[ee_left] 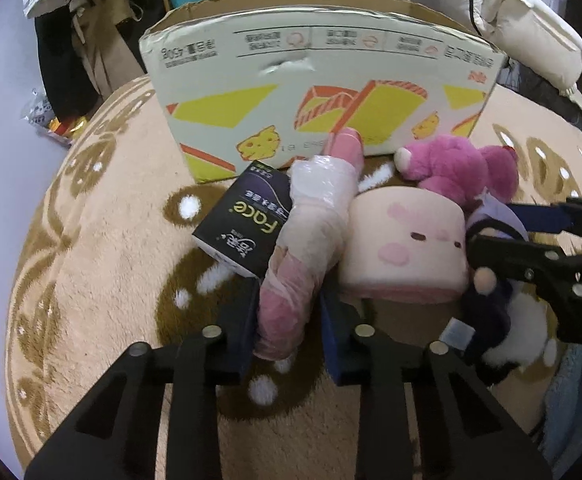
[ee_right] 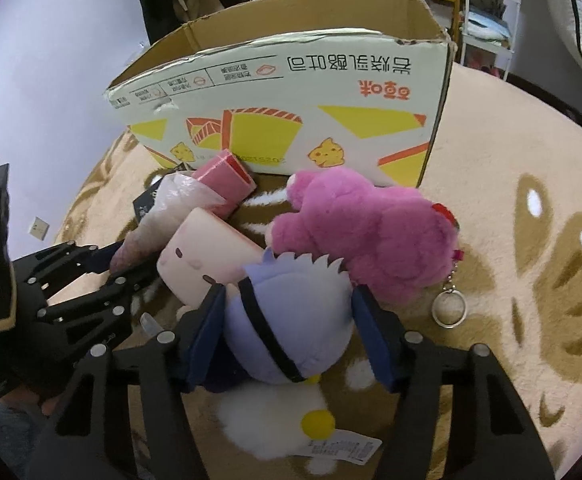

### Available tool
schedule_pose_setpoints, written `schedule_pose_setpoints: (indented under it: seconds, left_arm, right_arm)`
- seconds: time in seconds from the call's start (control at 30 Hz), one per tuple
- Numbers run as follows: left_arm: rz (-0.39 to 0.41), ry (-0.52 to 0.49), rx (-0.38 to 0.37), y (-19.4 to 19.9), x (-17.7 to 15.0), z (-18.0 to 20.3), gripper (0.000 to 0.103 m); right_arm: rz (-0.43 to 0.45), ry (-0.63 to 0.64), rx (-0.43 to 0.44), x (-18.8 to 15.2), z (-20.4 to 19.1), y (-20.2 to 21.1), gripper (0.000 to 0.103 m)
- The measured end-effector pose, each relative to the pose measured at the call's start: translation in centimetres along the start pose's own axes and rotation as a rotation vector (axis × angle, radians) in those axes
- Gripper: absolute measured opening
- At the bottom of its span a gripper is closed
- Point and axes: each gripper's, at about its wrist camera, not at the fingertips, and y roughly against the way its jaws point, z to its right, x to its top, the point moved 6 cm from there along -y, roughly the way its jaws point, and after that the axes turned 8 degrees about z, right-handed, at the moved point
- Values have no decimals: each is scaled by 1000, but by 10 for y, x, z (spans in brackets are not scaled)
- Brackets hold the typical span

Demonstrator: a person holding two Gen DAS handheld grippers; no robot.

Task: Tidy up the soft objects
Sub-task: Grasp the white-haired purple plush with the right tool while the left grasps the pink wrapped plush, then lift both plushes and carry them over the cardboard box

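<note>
beige patterned fleece rug (ee_left: 111,248) carries the toys before an open printed cardboard box (ee_right: 291,92). left tongs (ee_left: 289,308) straddle a plastic-wrapped pink roll (ee_left: 311,236), not clamped; right tongs (ee_right: 287,312) straddle a lilac-haired plush doll (ee_right: 291,320), unclamped.

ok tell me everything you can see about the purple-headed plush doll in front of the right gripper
The purple-headed plush doll lies on the tan patterned rug, head toward the cardboard box. Its lavender head has a spiky pale fringe and a black band across it; below are a dark blue part, a fluffy white body, a yellow patch and a printed paper tag. The right gripper has a blue-padded finger on each side of the head, open around it. The pink plush bear and the pale pink block plush press against it.
</note>
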Motion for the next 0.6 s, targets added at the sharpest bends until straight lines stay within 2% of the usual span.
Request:
schedule_pose_setpoints:
  seconds: [0.37, 0.6]
  left_arm:
    - [46, 22, -17, 31, -4, 11, 16]
    - [89, 45, 25, 58, -1, 5, 15]
  right_arm:
    - [28, 33, -10, 1, -4, 6, 64]
    - [118, 51, -37, 9, -3, 34, 64]
